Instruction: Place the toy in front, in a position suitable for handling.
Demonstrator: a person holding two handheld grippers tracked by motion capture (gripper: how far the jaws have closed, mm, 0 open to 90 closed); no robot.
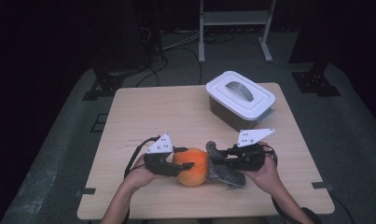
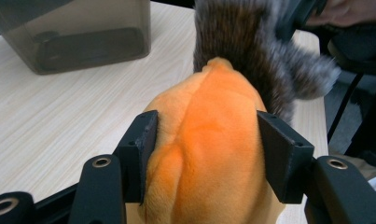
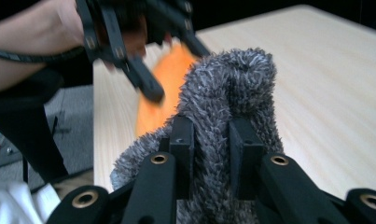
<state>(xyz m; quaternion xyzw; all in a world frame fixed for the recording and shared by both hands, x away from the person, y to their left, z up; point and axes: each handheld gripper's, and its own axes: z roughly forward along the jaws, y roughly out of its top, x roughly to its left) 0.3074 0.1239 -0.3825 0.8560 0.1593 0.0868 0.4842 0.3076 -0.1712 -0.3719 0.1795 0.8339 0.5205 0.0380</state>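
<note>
An orange plush toy (image 1: 191, 164) with a grey furry tail (image 1: 224, 171) lies near the front edge of the wooden table (image 1: 148, 112). My left gripper (image 1: 184, 158) comes in from the left and is shut on the orange body (image 2: 209, 140), one pad pressing into each side. My right gripper (image 1: 214, 156) comes in from the right and is shut on the grey fur (image 3: 223, 93), which bulges up between its jaws. The right gripper view also has the orange body (image 3: 169, 77) and the left gripper's jaws farther off, blurred.
A grey plastic box with a white lid and a grey handle (image 1: 240, 95) stands at the table's back right; its smoky wall (image 2: 78, 37) rises beyond the plush. Bare tabletop lies to the left and behind. Dark floor, cables and a metal stand surround the table.
</note>
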